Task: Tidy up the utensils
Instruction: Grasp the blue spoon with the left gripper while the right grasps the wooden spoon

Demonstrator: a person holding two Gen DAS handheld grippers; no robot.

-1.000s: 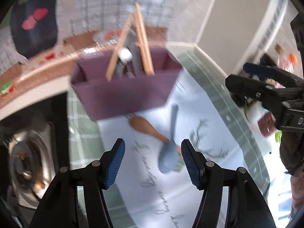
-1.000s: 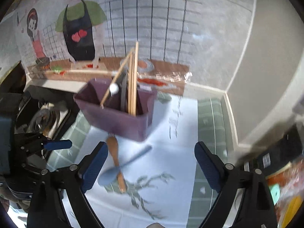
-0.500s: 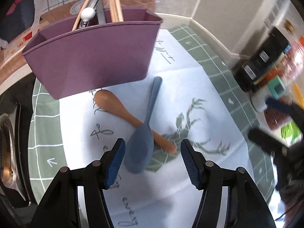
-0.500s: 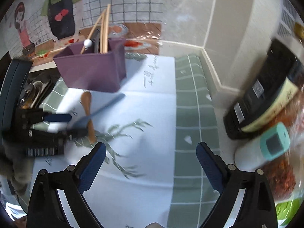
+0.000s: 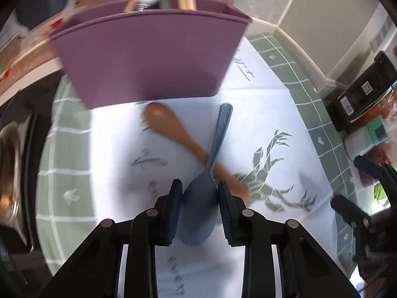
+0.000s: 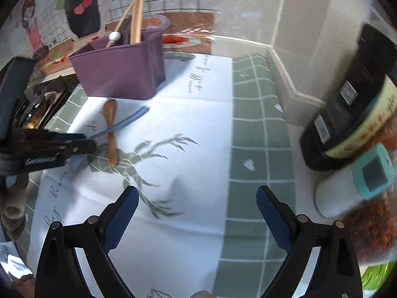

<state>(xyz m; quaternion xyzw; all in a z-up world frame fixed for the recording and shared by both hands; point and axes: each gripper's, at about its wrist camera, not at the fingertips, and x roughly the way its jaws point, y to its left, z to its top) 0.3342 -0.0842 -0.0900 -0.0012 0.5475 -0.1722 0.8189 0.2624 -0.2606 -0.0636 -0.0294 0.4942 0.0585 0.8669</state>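
A blue spoon (image 5: 219,134) lies across a wooden spoon (image 5: 168,126) on the white and green mat (image 5: 307,94), in front of the purple caddy (image 5: 148,59) that holds chopsticks and other utensils. My left gripper (image 5: 199,193) points down at the blue spoon's bowl. Its jaws are closing, and both pads touch the bowl's edges. The right wrist view shows the left gripper (image 6: 86,142) at the left, on the blue spoon (image 6: 124,124) beside the wooden spoon (image 6: 110,114). My right gripper (image 6: 197,198) hangs open over the mat with nothing between its fingers.
A stove top (image 5: 10,173) borders the mat on the left. A black packet (image 6: 347,114), a white device with a teal face (image 6: 347,188) and red food bags crowd the right side. The wall corner (image 6: 285,49) is behind the mat (image 6: 258,149).
My left gripper came down over the blue spoon's bowl and its jaws narrowed onto it. My right gripper sank and swung right, away from the caddy, staying open.
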